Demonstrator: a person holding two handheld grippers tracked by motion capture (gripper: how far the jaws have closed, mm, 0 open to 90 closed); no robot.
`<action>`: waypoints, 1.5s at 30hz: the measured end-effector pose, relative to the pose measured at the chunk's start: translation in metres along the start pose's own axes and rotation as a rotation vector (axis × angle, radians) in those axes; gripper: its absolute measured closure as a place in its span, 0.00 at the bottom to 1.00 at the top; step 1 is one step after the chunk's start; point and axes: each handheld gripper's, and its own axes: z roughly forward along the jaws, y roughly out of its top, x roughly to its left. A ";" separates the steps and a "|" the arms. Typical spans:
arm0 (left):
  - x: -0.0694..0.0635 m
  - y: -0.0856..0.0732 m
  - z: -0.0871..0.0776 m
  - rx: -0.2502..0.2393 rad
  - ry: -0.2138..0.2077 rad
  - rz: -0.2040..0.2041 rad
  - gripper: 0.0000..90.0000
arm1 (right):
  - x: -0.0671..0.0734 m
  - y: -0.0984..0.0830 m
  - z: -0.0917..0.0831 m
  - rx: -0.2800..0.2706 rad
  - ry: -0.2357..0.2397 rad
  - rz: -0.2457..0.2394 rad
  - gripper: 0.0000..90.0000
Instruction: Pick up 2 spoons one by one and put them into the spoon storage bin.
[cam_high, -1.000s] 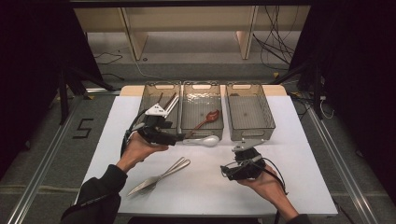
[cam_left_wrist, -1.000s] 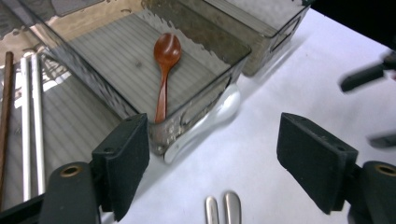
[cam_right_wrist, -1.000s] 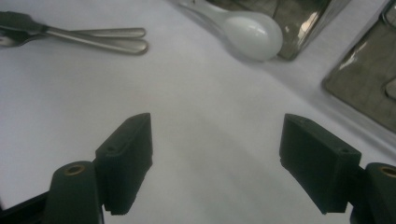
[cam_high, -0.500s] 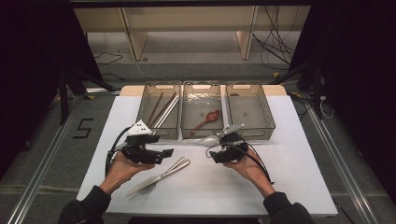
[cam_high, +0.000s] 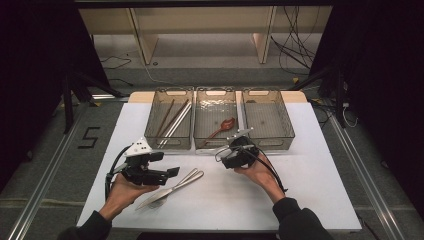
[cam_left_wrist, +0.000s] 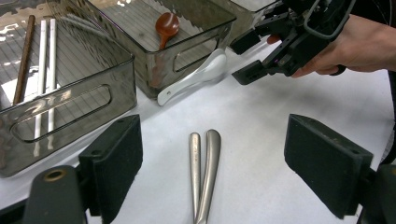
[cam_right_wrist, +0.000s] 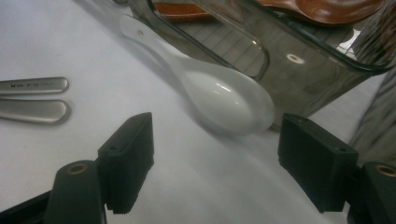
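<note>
Both my claws spread wide over loose cutlery in front of the middle smoky clear plastic bin.

High view: my left gripper sits well in front of that bin and to its left, at the handle ends of the two plain steel utensils lying side by side on the white table; my right gripper hovers just before the bin's front wall; left gripper view: my jaws have just been opening and stand apart, nothing pressed between them, the steel handles on the table between the pads, the glossy white ceramic soup spoon leaning at the bin's front wall; right gripper view: jaws spread, empty, the white spoon just ahead against the bin.
</note>
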 end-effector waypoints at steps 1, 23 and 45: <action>0.000 0.000 0.000 0.001 -0.003 -0.004 0.21 | 0.000 0.000 0.001 0.005 -0.004 -0.008 0.31; 0.002 -0.003 0.003 0.023 -0.002 0.002 0.23 | -0.007 0.002 0.009 0.017 -0.010 -0.023 0.47; 0.003 -0.004 0.003 0.024 -0.002 0.000 0.24 | 0.023 0.021 0.007 -0.024 -0.007 -0.177 0.51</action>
